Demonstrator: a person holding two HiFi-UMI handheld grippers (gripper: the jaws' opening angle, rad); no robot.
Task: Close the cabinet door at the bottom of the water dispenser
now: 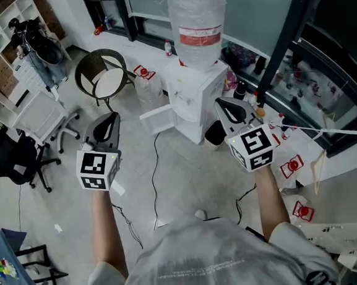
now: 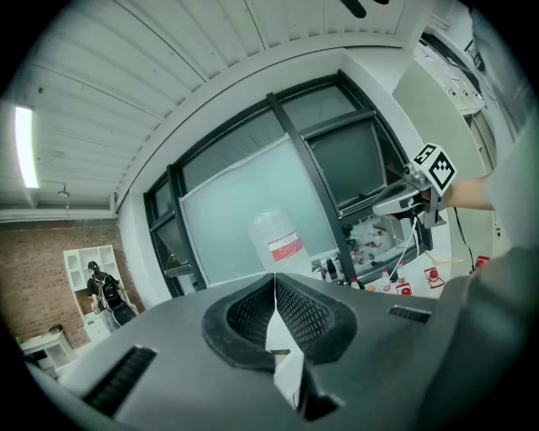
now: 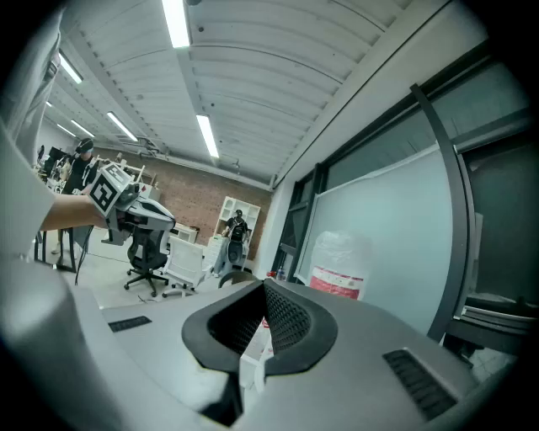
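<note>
In your head view, the cabinet door (image 1: pixel 157 121) stands swung open at the base of the water dispenser (image 1: pixel 194 97), which sits ahead between your left gripper (image 1: pixel 110 118) and right gripper (image 1: pixel 221 103). In the left gripper view, the jaws are pressed together. In the right gripper view, they are closed likewise (nothing between them).

Left of water dispenser (image 1: pixel 193 99), cabinet door (image 1: pixel 156 119), then chair (image 1: pixel 109 83)
</note>
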